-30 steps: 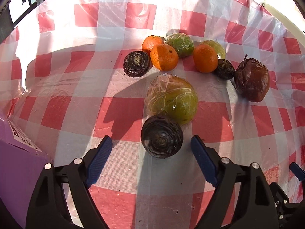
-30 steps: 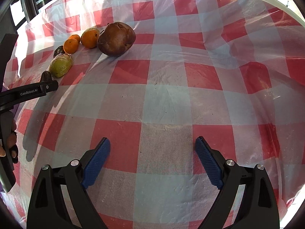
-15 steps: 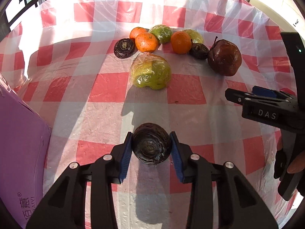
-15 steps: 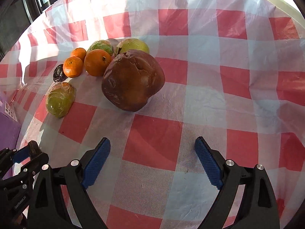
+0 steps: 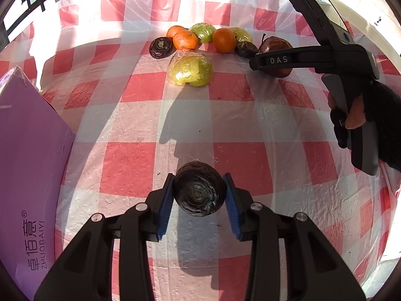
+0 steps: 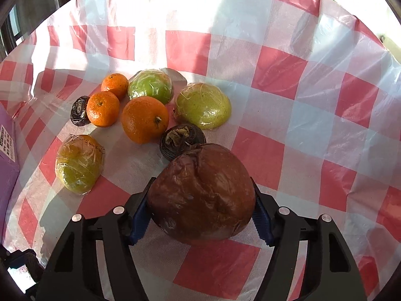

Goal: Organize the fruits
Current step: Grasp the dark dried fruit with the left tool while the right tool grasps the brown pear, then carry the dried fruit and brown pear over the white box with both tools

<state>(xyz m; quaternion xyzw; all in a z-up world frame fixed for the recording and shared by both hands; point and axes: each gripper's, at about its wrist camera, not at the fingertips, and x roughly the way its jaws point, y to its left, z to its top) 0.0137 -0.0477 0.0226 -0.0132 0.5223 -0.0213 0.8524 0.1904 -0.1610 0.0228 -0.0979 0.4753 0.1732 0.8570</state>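
My left gripper is shut on a small dark wrinkled fruit, held above the checked cloth and well short of the pile. In the right wrist view, my right gripper is closing on a large brown shrivelled fruit, both blue pads against its sides. That fruit shows in the left view partly behind the right gripper's finger. Beyond it lie three oranges, three plastic-wrapped green fruits and two more dark fruits.
A red-and-white checked tablecloth covers the table. A purple box stands at the left edge. A person's hand in a dark sleeve holds the right gripper at the right of the left wrist view.
The left gripper shut on the dark fruit and drew it back from the pile. The right gripper swung over to the brown fruit, and its jaws narrowed around it.
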